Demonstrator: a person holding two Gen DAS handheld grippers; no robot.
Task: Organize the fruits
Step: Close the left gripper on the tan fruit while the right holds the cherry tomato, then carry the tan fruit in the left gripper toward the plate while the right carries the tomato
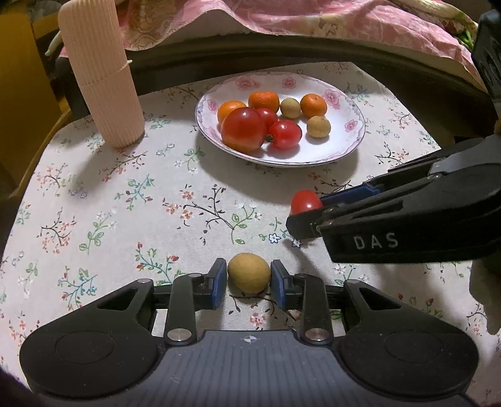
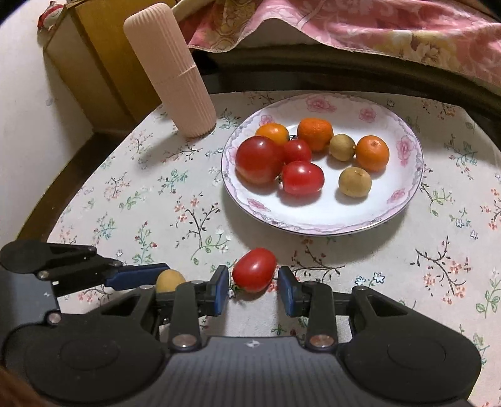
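— Inspecting the counter (image 2: 131, 200): what is covering it?
— A floral cloth; a pink blanket (image 2: 375, 28) is hanging behind, a ribbed beige case (image 2: 175, 78) standing beside the plate (image 2: 404, 200) of fruit.
— Grippers?
— Left hand-held gripper (image 1: 248, 279) is clamping a longan (image 1: 249, 273); right hand-held gripper (image 2: 253, 286) is flanking a tomato (image 2: 254, 269), contact unclear.

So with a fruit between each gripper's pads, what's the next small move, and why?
Probably lift both and carry them to the plate. The left gripper brackets the longan, the right gripper the small tomato; both fruits lie on the tablecloth, while the rest are plated.
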